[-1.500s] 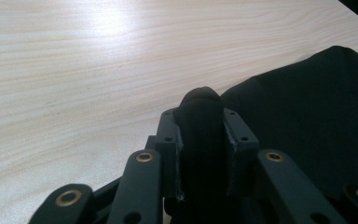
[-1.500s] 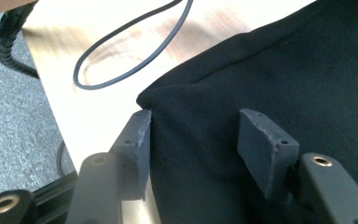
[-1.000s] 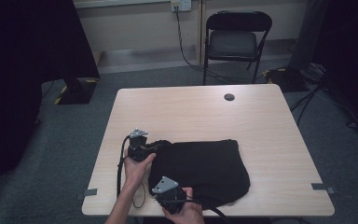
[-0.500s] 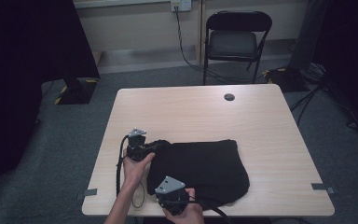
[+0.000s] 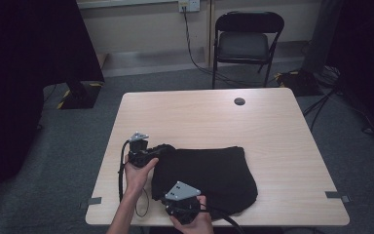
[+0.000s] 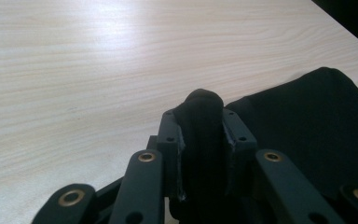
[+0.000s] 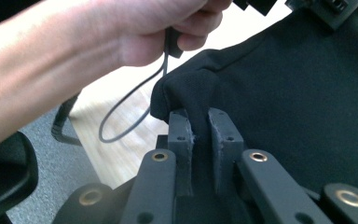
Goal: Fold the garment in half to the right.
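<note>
Fingers of both grippers are closed on the same black cloth (image 5: 209, 175), each pinching a bunched bit of its edge. In the left gripper view the left gripper (image 6: 204, 135) has a rolled fold of fabric clamped between its fingers (image 6: 170, 140), the fold poking out past the tips. In the right gripper view the right gripper (image 7: 200, 126) stands nearly shut on a corner of the cloth, with only a thin layer between its fingers (image 7: 223, 130).

Seen from the high view, the cloth lies flat on the near half of the bench (image 5: 199, 117), its long axis running across from the person's left to right. Both grips sit at its left end: the left gripper (image 5: 148, 151) on the far left corner, the right gripper (image 5: 182, 202) on the near left corner, close to the bench's front edge. So the whole body of the cloth stretches away to the right of both pairs of fingers, and neither hand is near its free right end.

Whatever comes next probably turns on that: lifting or carrying this held edge across toward the right. Whether the right fingers hold one layer or several I cannot tell.

Beyond the cloth the far half of the bench shows a small dark hole (image 5: 239, 101).
</note>
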### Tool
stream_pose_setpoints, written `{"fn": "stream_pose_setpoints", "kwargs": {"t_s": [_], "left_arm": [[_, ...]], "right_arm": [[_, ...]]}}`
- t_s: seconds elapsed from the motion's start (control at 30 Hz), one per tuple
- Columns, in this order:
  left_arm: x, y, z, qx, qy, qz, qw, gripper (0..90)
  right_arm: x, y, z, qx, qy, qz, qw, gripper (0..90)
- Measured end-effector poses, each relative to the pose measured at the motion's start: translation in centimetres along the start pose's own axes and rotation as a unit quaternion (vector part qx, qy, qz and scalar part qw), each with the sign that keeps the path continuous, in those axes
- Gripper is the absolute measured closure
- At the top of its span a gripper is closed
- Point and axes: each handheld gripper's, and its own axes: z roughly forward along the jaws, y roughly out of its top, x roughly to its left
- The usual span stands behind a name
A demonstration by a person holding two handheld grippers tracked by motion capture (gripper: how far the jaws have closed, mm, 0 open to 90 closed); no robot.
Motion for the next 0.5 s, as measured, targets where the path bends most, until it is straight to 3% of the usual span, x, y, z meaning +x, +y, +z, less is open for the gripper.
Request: {"fn": "stream_pose_setpoints", "kwargs": {"t_s": [0.5], "left_arm": [[0.7, 0.7, -1.8, -0.027, 0.000, -0.016, 0.9995, 73.0]], "right_arm": [[0.6, 1.6, -0.6, -0.030, 0.007, 0.004, 0.9995, 81.0]]}}
